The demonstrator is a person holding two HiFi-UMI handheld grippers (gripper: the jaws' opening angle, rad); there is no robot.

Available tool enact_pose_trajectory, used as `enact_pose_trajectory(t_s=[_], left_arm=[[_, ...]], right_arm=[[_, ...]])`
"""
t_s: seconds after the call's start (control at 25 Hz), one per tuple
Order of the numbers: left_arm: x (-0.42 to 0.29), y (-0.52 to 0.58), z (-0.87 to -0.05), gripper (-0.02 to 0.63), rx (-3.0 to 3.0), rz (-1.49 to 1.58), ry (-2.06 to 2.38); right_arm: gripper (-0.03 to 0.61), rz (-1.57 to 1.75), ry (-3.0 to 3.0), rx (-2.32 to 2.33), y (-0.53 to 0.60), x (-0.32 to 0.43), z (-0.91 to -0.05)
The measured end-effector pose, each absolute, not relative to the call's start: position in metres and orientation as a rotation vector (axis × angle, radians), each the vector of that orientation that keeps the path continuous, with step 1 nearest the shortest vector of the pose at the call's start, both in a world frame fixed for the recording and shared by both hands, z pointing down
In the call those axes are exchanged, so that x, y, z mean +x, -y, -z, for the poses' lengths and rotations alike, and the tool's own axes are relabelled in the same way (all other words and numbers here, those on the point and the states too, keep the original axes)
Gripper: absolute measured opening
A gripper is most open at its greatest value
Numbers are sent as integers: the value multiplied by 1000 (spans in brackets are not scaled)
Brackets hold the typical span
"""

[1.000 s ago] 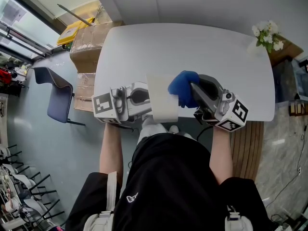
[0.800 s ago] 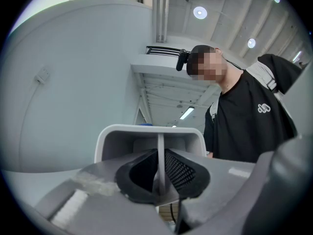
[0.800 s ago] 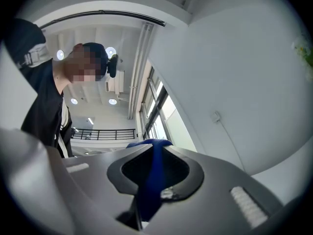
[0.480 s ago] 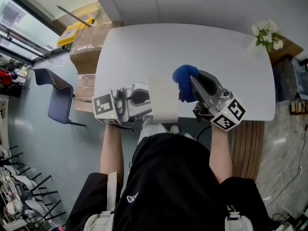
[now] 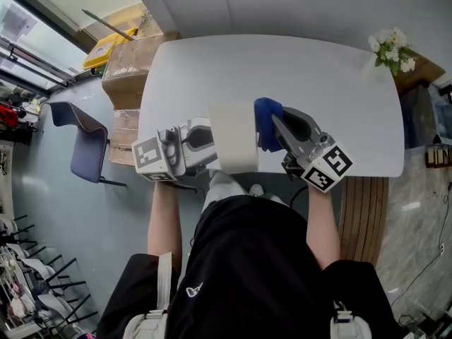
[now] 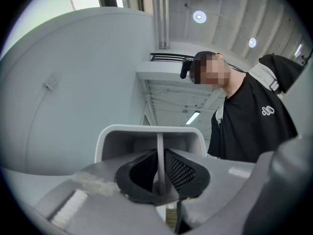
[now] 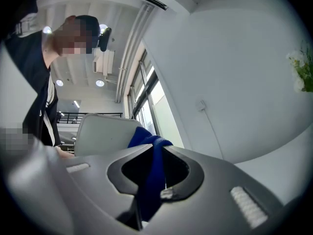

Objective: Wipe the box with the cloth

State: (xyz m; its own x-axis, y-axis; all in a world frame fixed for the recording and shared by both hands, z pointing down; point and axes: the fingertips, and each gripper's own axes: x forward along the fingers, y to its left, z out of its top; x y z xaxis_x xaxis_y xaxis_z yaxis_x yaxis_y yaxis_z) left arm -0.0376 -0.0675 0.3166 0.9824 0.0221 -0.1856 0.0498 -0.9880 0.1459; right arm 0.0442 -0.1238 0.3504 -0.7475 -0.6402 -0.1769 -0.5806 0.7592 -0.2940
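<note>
Now, the left gripper (image 5: 210,138), what state? asks the first observer.

Second observer: Jaws clamped on one thin wall of the white box (image 5: 233,138). The left gripper view shows that wall pinched edge-on between the dark pads (image 6: 182,171), with the box's open rim (image 6: 149,131) just beyond.

First: And the right gripper (image 5: 272,128)?

Second: Closed on the blue cloth (image 5: 266,121). In the right gripper view a fold of cloth (image 7: 150,177) hangs down between the jaws and bunches above them.

First: Where is the box?

Second: Between the two grippers, over the near edge of the white table (image 5: 296,69), close in front of the person. Whether it rests on the table cannot be told.

First: Cloth to box?

Second: Touching. The cloth presses against the box's right side, and the right gripper view shows the box wall (image 7: 100,131) directly behind it.

First: Surroundings?

Second: White flowers (image 5: 390,49) at the far right corner, cardboard cartons (image 5: 126,63) and a blue chair (image 5: 85,138) off to the left.
</note>
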Motion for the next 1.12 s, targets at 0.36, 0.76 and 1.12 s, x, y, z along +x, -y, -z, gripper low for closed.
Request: enact_pose_trajectory(t_s=[0.36, 0.76, 1.12], left_arm=[[-47, 89, -318, 48, 2935, 341, 135], [-65, 111, -323, 51, 2877, 371, 301], [-61, 114, -341, 52, 2868, 301, 327]], right_arm=[[46, 296, -2810, -842, 112, 29, -356], [46, 251, -2894, -484, 75, 10, -344], [48, 234, -2847, -244, 51, 10, -328]])
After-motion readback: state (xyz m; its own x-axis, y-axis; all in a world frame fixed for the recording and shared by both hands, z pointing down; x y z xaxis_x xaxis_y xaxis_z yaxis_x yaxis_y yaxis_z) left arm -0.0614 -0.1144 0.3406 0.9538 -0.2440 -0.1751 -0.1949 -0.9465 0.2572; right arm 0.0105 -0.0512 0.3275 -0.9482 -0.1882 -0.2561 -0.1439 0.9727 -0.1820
